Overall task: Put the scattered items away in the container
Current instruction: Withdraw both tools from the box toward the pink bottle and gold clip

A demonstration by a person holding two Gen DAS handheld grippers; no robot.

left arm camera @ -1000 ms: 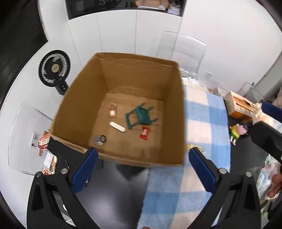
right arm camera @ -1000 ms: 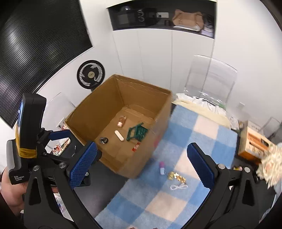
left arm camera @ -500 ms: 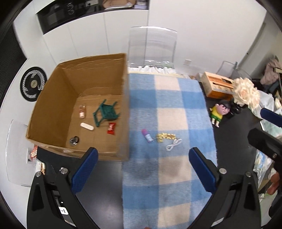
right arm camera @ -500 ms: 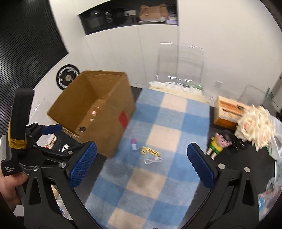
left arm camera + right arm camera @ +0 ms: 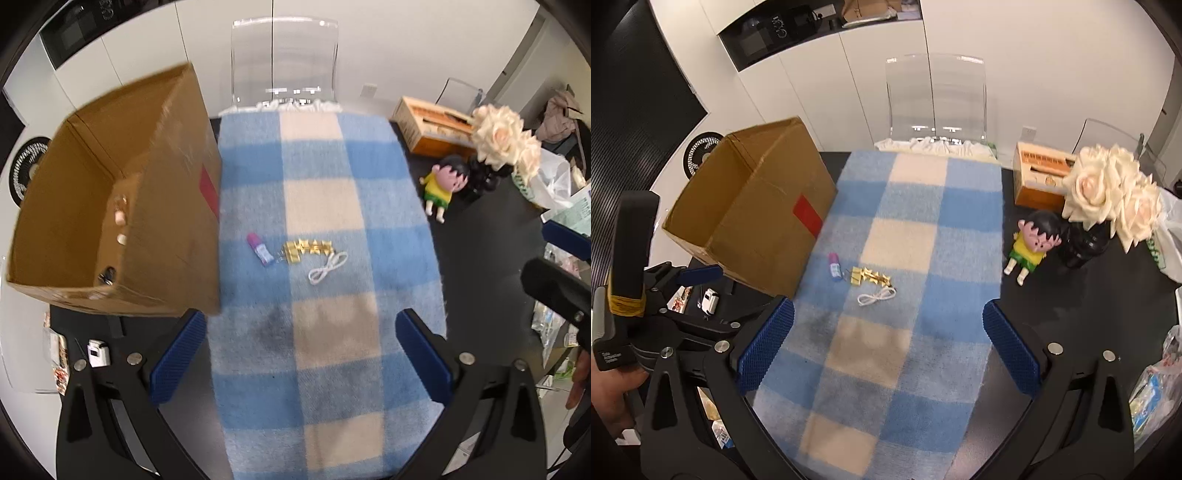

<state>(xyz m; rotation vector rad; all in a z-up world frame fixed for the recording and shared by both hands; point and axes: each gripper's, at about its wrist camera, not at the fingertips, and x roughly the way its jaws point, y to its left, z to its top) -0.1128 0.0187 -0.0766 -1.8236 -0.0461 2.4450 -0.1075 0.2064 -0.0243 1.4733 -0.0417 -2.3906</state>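
A cardboard box (image 5: 173,206) (image 5: 768,225) stands at the left edge of a blue checked blanket (image 5: 325,184) (image 5: 912,229). Small items lie on its floor. Right of the box on the blanket lie a purple tube (image 5: 259,249) (image 5: 834,267), gold clips (image 5: 306,249) (image 5: 870,277) and a white cable (image 5: 328,267) (image 5: 876,296). My left gripper (image 5: 299,362) is open and empty, above the blanket's near part. My right gripper (image 5: 886,350) is open and empty, also short of the items.
A cartoon doll (image 5: 1032,249) lies on the dark table right of the blanket, beside a vase of cream roses (image 5: 1108,199) and an orange box (image 5: 1039,173). A clear chair (image 5: 936,96) stands behind the table. A fan (image 5: 701,151) stands behind the cardboard box.
Both views have swung right, from looking down into the box to facing the blanket and the items on it. Both grippers stay open and empty.
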